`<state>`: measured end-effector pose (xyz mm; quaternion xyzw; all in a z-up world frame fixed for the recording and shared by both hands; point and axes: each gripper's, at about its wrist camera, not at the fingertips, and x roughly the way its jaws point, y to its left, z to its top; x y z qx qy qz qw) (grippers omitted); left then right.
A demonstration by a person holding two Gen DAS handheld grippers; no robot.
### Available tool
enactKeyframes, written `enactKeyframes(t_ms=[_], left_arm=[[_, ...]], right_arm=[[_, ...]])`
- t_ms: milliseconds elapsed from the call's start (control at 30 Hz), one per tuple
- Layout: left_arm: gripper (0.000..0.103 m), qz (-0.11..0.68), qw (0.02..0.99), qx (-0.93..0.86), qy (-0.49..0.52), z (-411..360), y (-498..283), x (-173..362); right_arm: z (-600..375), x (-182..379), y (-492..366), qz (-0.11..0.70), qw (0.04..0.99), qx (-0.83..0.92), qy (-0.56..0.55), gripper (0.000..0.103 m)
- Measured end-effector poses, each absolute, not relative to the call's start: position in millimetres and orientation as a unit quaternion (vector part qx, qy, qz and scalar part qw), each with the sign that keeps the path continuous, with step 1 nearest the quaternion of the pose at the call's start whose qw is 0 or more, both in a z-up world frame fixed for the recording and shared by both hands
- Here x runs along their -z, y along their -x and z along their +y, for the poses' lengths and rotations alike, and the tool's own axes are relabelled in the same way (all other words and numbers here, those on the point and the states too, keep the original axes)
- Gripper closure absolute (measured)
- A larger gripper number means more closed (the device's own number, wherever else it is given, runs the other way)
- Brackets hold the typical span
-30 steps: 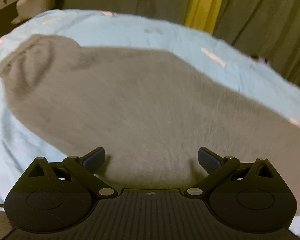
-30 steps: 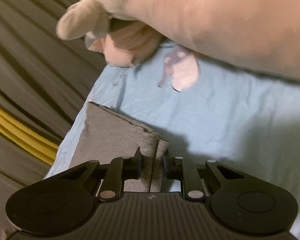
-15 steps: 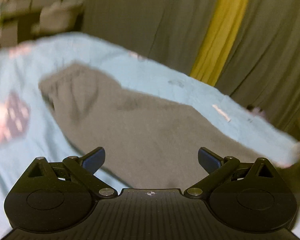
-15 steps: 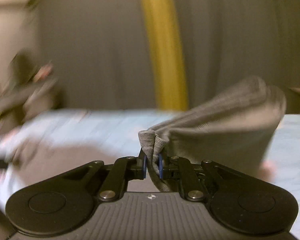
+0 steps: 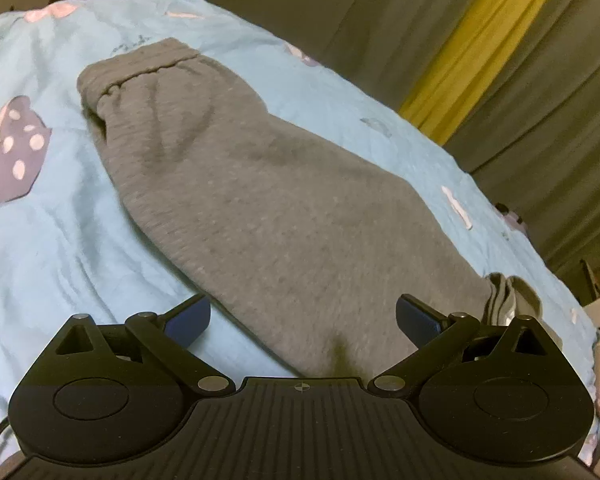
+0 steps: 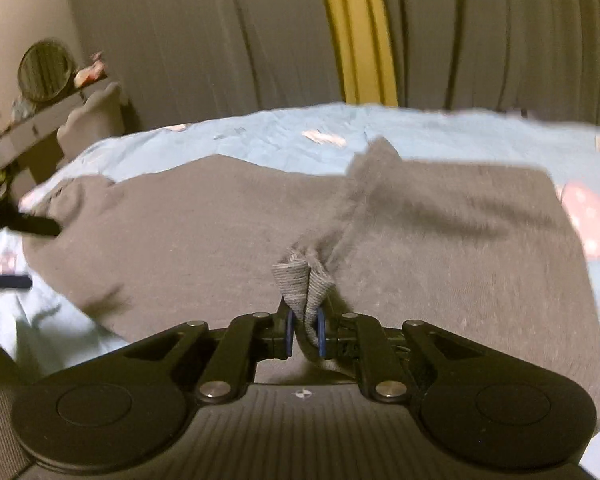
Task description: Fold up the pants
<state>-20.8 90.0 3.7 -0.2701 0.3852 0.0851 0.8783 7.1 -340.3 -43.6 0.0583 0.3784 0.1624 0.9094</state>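
Note:
Grey sweatpants [image 5: 284,208] lie lengthwise on a light-blue bedsheet [image 5: 60,264], waistband [image 5: 140,68] far left and ribbed cuffs [image 5: 508,296] at the near right. My left gripper [image 5: 303,318] hovers open over the near edge of the legs, with nothing between its fingers. In the right wrist view my right gripper [image 6: 303,330] is shut on a ribbed cuff [image 6: 300,280]. The leg fabric rises from it in a fold over the spread pants [image 6: 180,224]. Two dark fingers [image 6: 40,225] of the left gripper show at that view's left edge.
Grey curtains with a yellow stripe [image 6: 356,40] hang behind the bed. A dark shelf [image 6: 40,120] with small items and a pale cushion stands at the far left. A polka-dot print [image 5: 12,160] marks the sheet left of the waistband.
My right gripper has swung round with the cuff, from beside the pale pillow to above the spread pants, rolling as it went. My left gripper shifted sideways and stayed open.

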Motion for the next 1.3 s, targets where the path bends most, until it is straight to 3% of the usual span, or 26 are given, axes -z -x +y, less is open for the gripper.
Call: enactKeyframes(t_ms=[200,333,467,633,700,800,867,967,1067,1233,1300], left_arm=[[0.001,0.389,0.876,-0.087,0.272,89.7,19.6,-4.3],[0.001,0.392,0.874,-0.09,0.272,89.8,19.6,-4.5],[0.001,0.406,0.872,-0.093,0.258,86.2,14.3,-3.0],[0.001,0.41,0.873,-0.095,0.248,83.7,14.8,-3.5],[0.001,0.417,0.87,-0.097,0.245,82.7,13.2,-3.0],[0.001,0.431,0.865,-0.1,0.236,81.7,10.6,-1.3],[0.001,0.433,0.865,-0.1,0.233,81.7,10.1,-0.5],[0.001,0.438,0.866,-0.102,0.218,77.8,7.2,0.0],[0.001,0.453,0.864,-0.103,0.194,70.7,1.8,1.8],[0.001,0.449,0.869,-0.106,0.179,66.9,4.3,-0.5],[0.001,0.449,0.868,-0.108,0.183,68.1,5.0,-0.1]], right_arm=[[-324.6,52.3,-8.2,0.398,0.899,-0.183,-0.026,0.092],[-339.8,43.2,-11.5,0.383,0.901,-0.185,-0.081,0.092],[-326.2,63.5,-12.6,0.402,0.896,-0.187,-0.036,0.091],[-336.7,57.1,-12.6,0.398,0.893,-0.195,-0.075,0.09],[-336.0,62.7,-12.5,0.424,0.88,-0.204,-0.066,0.085],[-357.1,39.8,-6.1,0.393,0.88,-0.237,-0.124,0.073],[-381.1,23.9,2.5,0.345,0.902,-0.206,-0.157,0.048],[-401.3,27.3,1.8,0.355,0.917,-0.113,-0.143,0.047],[-402.4,64.7,-15.9,0.467,0.879,-0.012,-0.091,0.046],[-408.9,38.8,-3.9,0.389,0.915,0.007,-0.11,0.044],[-411.5,40.1,-5.1,0.39,0.915,0.026,-0.104,0.029]])
